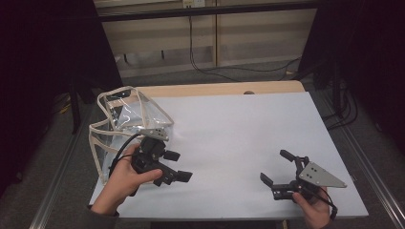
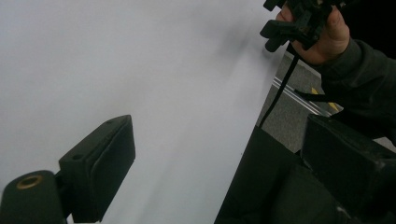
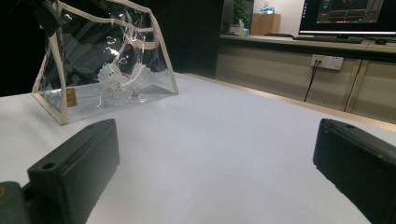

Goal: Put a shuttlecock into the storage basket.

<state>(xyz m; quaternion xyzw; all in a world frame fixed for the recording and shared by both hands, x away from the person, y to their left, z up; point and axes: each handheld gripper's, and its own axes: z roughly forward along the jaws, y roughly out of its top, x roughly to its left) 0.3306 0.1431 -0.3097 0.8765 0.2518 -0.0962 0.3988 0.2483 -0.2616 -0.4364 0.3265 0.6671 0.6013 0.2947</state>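
Observation:
A clear plastic bag (image 1: 129,119) with cream trim stands at the table's left rear. In the right gripper view the bag (image 3: 102,60) holds white shuttlecocks (image 3: 116,81). My left gripper (image 1: 179,166) is open just in front of the bag, pointing right, with nothing between its jaws. The left gripper view looks past its own open gripper (image 2: 224,154) over the bare white sheet. My right gripper (image 1: 275,166) is open near the front right, pointing left toward the bag. In its own view the right gripper (image 3: 219,158) is open and holds nothing.
A white sheet (image 1: 239,133) covers the wooden table. In the left gripper view the other hand and its gripper (image 2: 299,23) show beyond the table's edge. Cables (image 1: 210,67) run along the floor behind. A counter with a monitor (image 3: 348,14) stands farther off.

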